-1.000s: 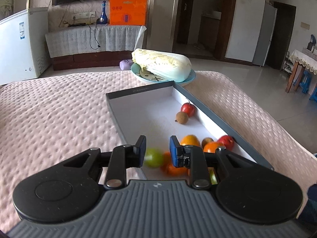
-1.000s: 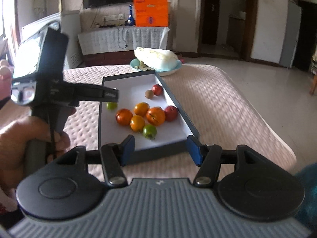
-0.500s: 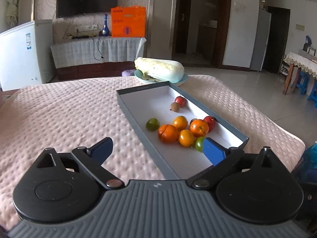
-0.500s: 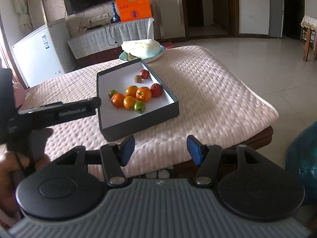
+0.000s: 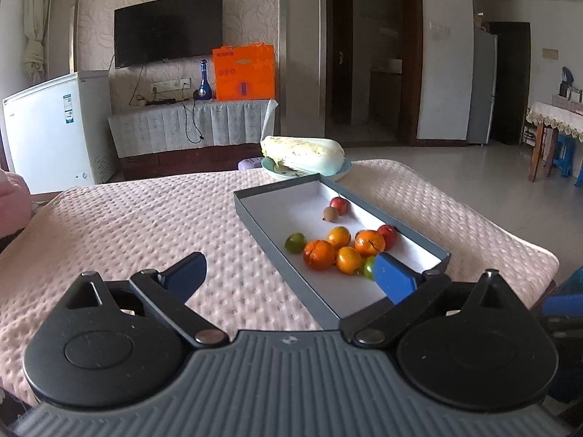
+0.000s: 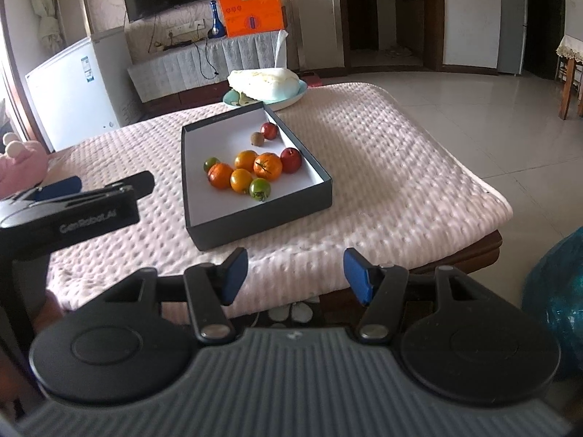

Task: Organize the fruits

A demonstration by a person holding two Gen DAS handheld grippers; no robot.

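From the left wrist view, the left gripper is seen with its jaws spread about as wide as they go and nothing between the pads; they have just been opening, and the small green fruit lies free on the white floor of the grey box, just beside the cluster of orange fruits. A release step is judged to be finished, with the gripper held back from the box over the pink quilted cover. From the right wrist view, the right gripper is seen half open and empty, held off the near edge of the table, well apart from the box. All fruits visible are already inside; any next move would call for another fruit to be found, and none is seen outside.
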